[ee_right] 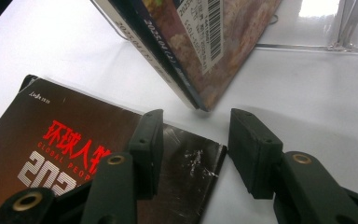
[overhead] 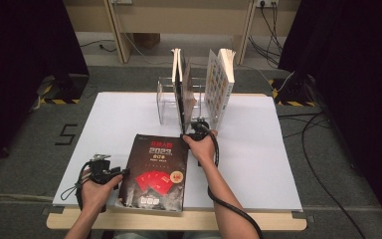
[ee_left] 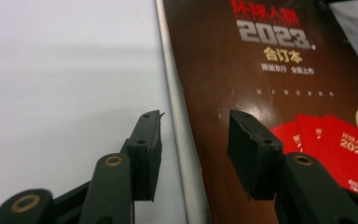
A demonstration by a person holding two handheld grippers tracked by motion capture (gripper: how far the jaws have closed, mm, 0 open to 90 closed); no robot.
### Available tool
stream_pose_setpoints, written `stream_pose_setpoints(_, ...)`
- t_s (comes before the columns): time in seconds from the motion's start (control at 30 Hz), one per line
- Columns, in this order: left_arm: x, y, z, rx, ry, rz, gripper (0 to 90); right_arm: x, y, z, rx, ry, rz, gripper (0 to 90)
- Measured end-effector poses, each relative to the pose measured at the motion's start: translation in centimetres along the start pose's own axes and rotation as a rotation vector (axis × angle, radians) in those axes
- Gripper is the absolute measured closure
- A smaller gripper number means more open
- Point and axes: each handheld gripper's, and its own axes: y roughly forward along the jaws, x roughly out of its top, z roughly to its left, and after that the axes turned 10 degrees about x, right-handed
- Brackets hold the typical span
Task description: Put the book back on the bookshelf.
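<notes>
A white worktop [overhead: 119, 119] sits on a grey floor, with dark curtains at both sides. A dark book [overhead: 155, 172] with red cards and "2023" on its cover lies flat near the front edge. The left tongs [ee_left: 193, 140] are spread wide over the book's left edge, pinching nothing. The right tongs [ee_right: 193, 140] are spread too, above the book's far corner and just in front of a standing book [ee_right: 200, 46]. More books lean in a clear rack [overhead: 166, 102] behind.

dark brown book [overhead: 154, 172] with red cards, white table [overhead: 258, 164]
</notes>
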Motion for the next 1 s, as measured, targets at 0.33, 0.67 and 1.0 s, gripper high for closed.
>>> stream_pose_setpoints(0.33, -0.12, 0.23, -0.14, -0.011, 0.016, 0.036, 58.7, -0.04, 0.05, -0.06, -0.001, -0.004, -0.008, 57.5)
stream_pose_setpoints(0.67, -0.1, 0.07, -0.16, 0.012, 0.04, 0.055, 73.9, -0.03, -0.21, -0.36, 0.013, 0.046, 0.004, 64.6)
stream_pose_setpoints(1.0, -0.24, -0.34, -0.35, 0.023, 0.061, 0.077, 75.2, -0.11, -0.7, -0.21, 0.022, 0.067, 0.039, 65.6)
